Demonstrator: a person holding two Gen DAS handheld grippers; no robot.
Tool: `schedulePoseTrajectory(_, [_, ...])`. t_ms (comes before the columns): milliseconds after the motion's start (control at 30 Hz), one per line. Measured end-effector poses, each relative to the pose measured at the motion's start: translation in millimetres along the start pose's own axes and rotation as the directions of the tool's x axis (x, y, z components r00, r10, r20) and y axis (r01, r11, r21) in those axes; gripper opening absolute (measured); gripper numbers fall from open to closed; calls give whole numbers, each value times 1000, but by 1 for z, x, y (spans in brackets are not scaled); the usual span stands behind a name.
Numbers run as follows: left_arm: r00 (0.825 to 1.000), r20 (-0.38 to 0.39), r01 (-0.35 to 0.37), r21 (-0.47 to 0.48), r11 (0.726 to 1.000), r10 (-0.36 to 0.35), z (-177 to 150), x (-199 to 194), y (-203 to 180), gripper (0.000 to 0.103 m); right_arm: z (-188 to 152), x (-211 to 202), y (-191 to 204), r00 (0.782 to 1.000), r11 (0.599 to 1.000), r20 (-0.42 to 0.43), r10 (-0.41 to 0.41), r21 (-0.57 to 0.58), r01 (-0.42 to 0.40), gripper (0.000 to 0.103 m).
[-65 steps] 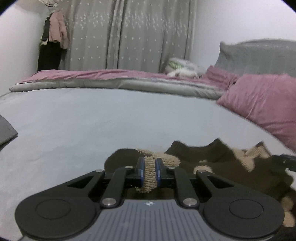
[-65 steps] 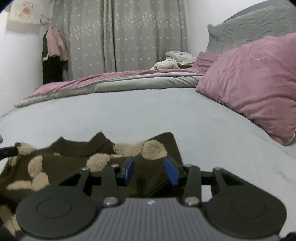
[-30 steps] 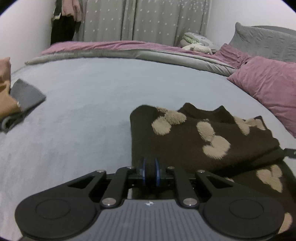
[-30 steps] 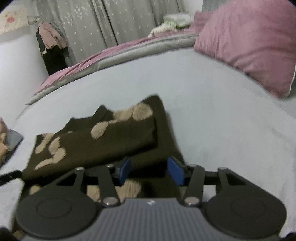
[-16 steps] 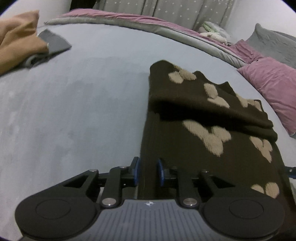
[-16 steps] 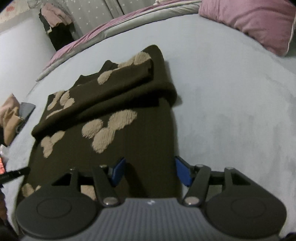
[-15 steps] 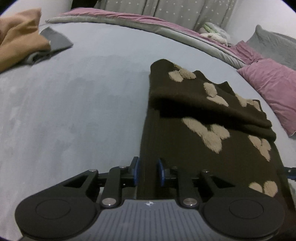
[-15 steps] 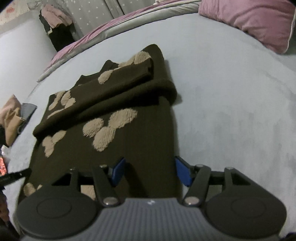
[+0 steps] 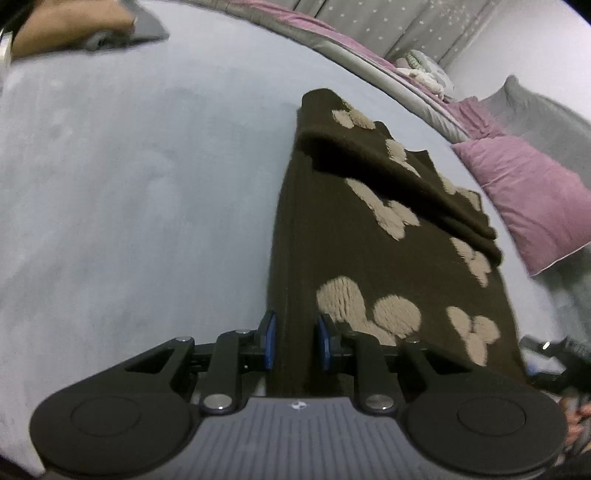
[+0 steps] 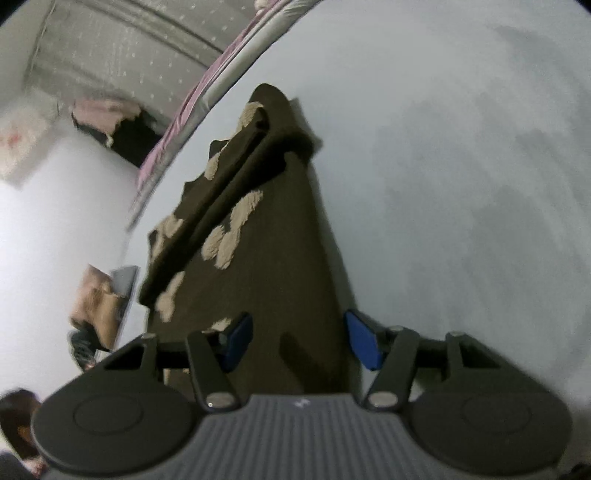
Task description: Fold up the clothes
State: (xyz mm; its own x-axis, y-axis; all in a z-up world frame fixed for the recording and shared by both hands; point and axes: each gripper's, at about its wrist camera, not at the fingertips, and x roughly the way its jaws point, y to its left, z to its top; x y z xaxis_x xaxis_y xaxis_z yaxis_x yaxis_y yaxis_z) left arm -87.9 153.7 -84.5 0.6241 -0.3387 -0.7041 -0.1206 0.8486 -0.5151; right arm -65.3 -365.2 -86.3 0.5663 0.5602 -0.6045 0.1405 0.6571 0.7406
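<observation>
My left gripper (image 9: 294,345) straddles the near edge of the brown sweater (image 9: 369,240), jaws narrowly apart; my right gripper (image 10: 299,343) gapes wide over the same edge. The sweater lies flat on the pale grey bed (image 9: 129,166), its far end folded over. Beyond it sit a pink pillow (image 9: 532,195), tan clothes (image 9: 70,26) and dotted grey curtains (image 9: 388,26).

We have drawn both hand-held grippers back from the far end of the brown sweater (image 9: 369,266) to its near hem. Our left hand-held gripper (image 9: 294,345), pinched tight on the knit before, now stands parted around the left edge; the right hand-held gripper (image 10: 299,345) has spread wider. The sweater's far part now lies folded over its middle.
</observation>
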Motion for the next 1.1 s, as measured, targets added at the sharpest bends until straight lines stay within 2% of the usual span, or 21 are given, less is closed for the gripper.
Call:
schedulePoseTrajectory(100, [995, -56, 77, -82, 994, -82, -2, -2, 12, 21, -11, -13, -14, 998, 996, -22, 57, 74, -55, 53])
schedulePoseTrajectory(233, [978, -114, 155, -145, 977, -172, -10, -2, 22, 21, -25, -25, -27, 992, 984, -49, 112, 143, -104, 53])
schedulePoseTrajectory(533, [934, -141, 277, -290, 916, -327, -33, -7, 45, 21, -46, -25, -11, 991, 992, -100, 92, 96, -82, 55])
schedulePoseTrajectory(633, [930, -145, 287, -286, 914, -338, -37, -8, 43, 21, -52, -24, -9, 989, 992, -113, 97, 92, -87, 54])
schedulePoseTrajectory(733, [925, -157, 294, -279, 914, -345, -39, -8, 40, 21, -56, -23, -8, 986, 991, -133, 102, 95, -90, 47])
schedulePoseTrajectory(867, [915, -181, 304, -280, 911, -361, -39, -8, 39, 20, -57, -26, -6, 984, 989, -136, 117, 104, -104, 21])
schedulePoseTrajectory(967, [910, -196, 304, -283, 910, -366, -39, -10, 39, 15, -56, -29, -4, 982, 985, -118, 146, 108, -133, 15])
schedulePoseTrajectory(1000, [910, -200, 302, -278, 912, -363, -39, -10, 39, 11, -55, -30, -4, 982, 984, -112, 155, 109, -143, 14])
schedulePoseTrajectory(1100, [909, -198, 310, -264, 913, -366, -37, -15, 37, 9, -54, -33, -1, 979, 979, -93, 183, 112, -173, 14])
